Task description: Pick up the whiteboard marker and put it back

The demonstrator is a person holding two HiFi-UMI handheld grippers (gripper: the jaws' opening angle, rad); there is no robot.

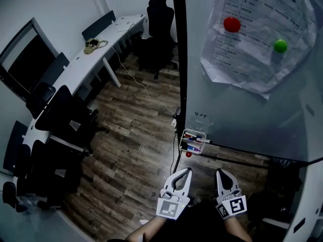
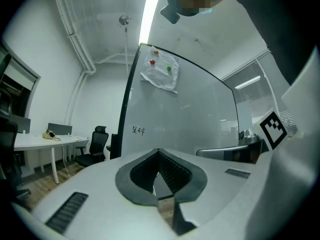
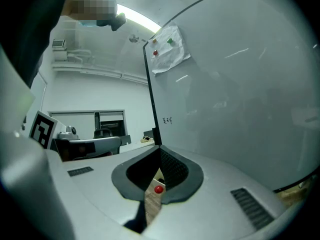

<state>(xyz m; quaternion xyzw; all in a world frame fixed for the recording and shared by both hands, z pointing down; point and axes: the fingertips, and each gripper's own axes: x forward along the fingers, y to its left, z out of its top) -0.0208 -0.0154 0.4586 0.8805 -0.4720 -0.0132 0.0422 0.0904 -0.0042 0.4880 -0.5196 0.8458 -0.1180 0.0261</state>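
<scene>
Several whiteboard markers (image 1: 194, 136) with red, blue and black caps lie in a small white tray (image 1: 184, 146) fixed low on the whiteboard (image 1: 242, 110). Just under the tray sits a small red magnet (image 1: 189, 154), which also shows as a red magnet (image 3: 158, 189) through the slit below the right jaws. My left gripper (image 1: 185, 171) points up at the tray from a little below it, shut and holding nothing. My right gripper (image 1: 220, 172) stands beside it to the right, also shut and holding nothing. In both gripper views the jaws meet at their tips, left gripper (image 2: 158, 151), right gripper (image 3: 160, 148).
A sheet of paper (image 1: 257, 39) hangs high on the board under a red magnet (image 1: 232, 24) and a green magnet (image 1: 280, 46). A long white desk (image 1: 96, 52) with dark office chairs (image 1: 160, 21) runs along the left. A cable (image 1: 139, 82) trails over the wooden floor.
</scene>
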